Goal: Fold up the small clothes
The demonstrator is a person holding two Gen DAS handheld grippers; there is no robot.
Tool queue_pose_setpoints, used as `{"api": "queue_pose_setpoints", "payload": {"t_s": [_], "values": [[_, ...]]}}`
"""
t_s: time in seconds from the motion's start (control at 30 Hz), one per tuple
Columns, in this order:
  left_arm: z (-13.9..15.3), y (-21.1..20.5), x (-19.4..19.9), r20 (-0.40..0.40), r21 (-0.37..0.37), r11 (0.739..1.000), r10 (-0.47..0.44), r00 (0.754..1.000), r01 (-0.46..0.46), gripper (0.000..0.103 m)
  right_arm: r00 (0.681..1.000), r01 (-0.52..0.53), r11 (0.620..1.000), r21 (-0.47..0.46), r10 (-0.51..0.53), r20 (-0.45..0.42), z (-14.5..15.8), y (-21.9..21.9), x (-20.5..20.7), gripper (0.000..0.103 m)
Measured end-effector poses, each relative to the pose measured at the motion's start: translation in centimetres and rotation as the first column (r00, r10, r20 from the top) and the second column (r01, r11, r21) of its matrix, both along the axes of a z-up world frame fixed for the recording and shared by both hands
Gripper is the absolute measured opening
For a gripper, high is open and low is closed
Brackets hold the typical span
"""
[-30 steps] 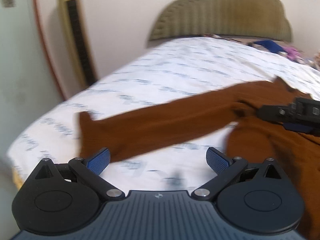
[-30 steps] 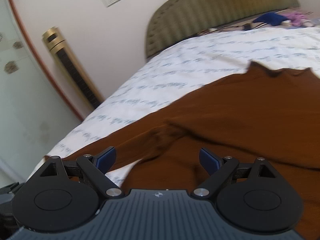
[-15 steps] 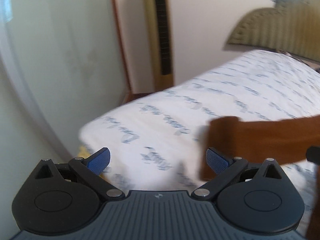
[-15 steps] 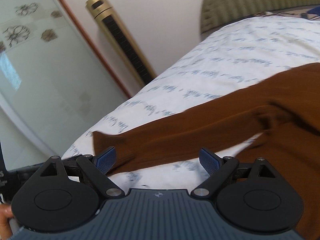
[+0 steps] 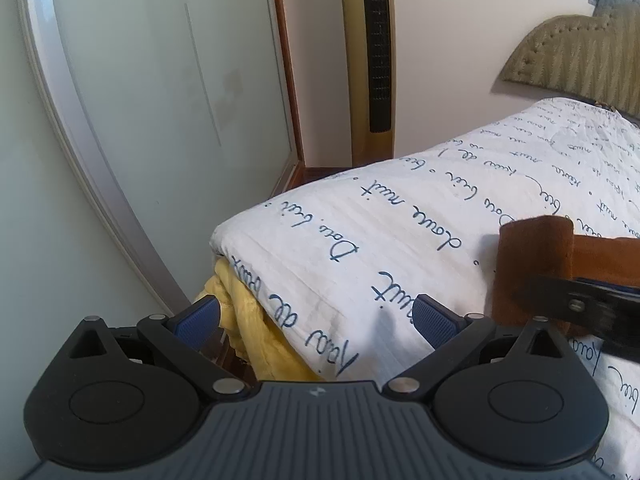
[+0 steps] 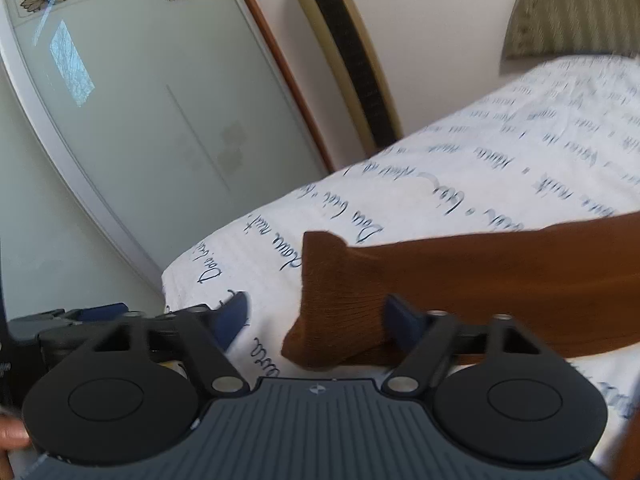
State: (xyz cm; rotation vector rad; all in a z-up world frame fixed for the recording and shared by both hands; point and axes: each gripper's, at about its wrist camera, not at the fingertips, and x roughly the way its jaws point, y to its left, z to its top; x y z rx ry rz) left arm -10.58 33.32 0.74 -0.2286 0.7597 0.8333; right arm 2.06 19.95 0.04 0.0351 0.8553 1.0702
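Your white script-printed bed sheet (image 5: 400, 240) covers the mattress corner. On it, near that corner, lies the brown sleeve (image 6: 460, 280), its cuff end toward you. Your right gripper (image 6: 316, 316) has fingers apart, one against the cuff. Your left gripper (image 5: 316, 316), fingers spread, hangs over the sheet corner, empty.

Left hand-held gripper (image 5: 316, 318) and right hand-held gripper (image 6: 316, 312), jaws apart.

White script-printed bed (image 5: 400, 240) under a brown sleeve (image 6: 460, 280).
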Motion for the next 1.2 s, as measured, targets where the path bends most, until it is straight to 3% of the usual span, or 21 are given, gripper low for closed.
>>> {"api": "queue_pose_setpoints", "payload": {"t_s": [0.03, 0.1, 0.3, 0.5, 0.8, 1.07, 1.2], "values": [[-0.1, -0.1, 0.2, -0.001, -0.003, 1.0, -0.003, 1.0, 0.003, 0.103, 1.0, 0.002, 1.0, -0.013, -0.003, -0.013, -0.3, 0.3, 0.3, 0.034], [-0.2, -0.4, 0.5, 0.001, -0.012, 1.0, -0.018, 1.0, 0.018, 0.103, 0.999, 0.024, 0.999, -0.027, -0.025, -0.031, -0.6, 0.2, 0.7, 0.012], [0.7, -2.9, 2.4, 0.052, -0.07, 0.992, -0.099, 0.994, 0.103, 0.103, 0.991, 0.134, 0.989, 0.058, -0.134, 0.003, 1.4, -4.6, 2.2, 0.012], [2.2, -8.6, 5.7, 0.079, -0.038, 0.962, -0.265, 0.961, 0.269, 0.103, 0.951, 0.275, 0.956, 0.103, -0.287, 0.117, 4.8, -11.9, 3.3, 0.012], [2.0, -17.1, 10.7, 0.059, -0.008, 0.868, -0.494, 0.867, 0.496, 0.103, 0.843, 0.486, 0.87, 0.081, -0.492, 0.218, 6.2, -22.4, 5.0, 0.012], [0.4, -21.8, 13.0, 0.03, -0.057, 0.808, -0.586, 0.81, 0.587, 0.103, 0.706, 0.671, 0.74, -0.04, -0.622, 0.339, 4.7, -31.3, 6.4, 0.012], [-0.5, -23.4, 13.9, -0.001, -0.059, 0.79, -0.611, 0.792, 0.61, 0.103, 0.672, 0.718, 0.693, -0.063, -0.668, 0.321, 3.3, -34.6, 6.8, 0.012]]}}
